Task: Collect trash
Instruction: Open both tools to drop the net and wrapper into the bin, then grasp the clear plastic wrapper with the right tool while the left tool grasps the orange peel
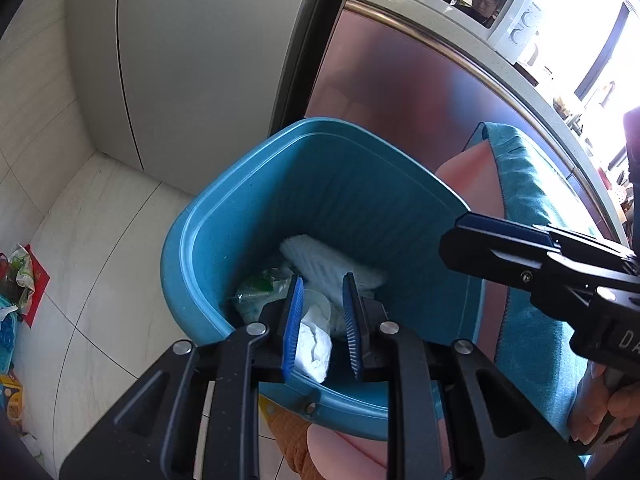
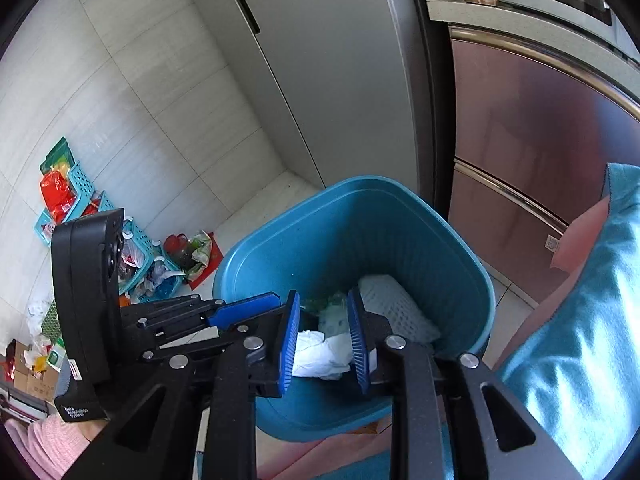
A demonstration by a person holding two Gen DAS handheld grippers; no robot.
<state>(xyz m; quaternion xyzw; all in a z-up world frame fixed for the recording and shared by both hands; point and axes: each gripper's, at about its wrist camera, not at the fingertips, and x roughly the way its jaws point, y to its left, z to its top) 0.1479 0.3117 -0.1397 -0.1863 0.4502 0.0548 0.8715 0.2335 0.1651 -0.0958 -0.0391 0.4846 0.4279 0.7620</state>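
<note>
My left gripper [image 1: 320, 320] hangs over the mouth of a blue bin [image 1: 208, 240], pointing steeply down into it. Its blue-padded jaws stand a little apart, and nothing is pinched between them. Through the gap I see a crumpled white tissue [image 1: 314, 346] lying down inside the bin, clear of the pads. My right gripper [image 2: 324, 340] hovers just beside the left, over the same opening, its jaws also slightly parted and empty; the same white tissue shows between and below its pads.

Inside the bin, further back, lie a white textured pad [image 1: 320, 260] and a clear plastic wrapper with green print [image 1: 260, 286]. The bin stands on a pale tiled floor [image 1: 100, 220], close to a tall grey cabinet [image 1: 180, 60] and a pinkish metallic fridge front [image 2: 540, 120]. A teal cloth [image 2: 580, 320] drapes at the right edge.

I judge this to be the drop step: both grippers are let go above the bin and the trash sits inside. More litter remains on the floor to the left, around some turquoise baskets [image 2: 86, 184]: red packets [image 2: 58, 194], wrappers, scraps of paper. The next move calls for lifting both grippers clear of the rim without snagging it, then swinging left and down towards that pile, jaws opened wider.
</note>
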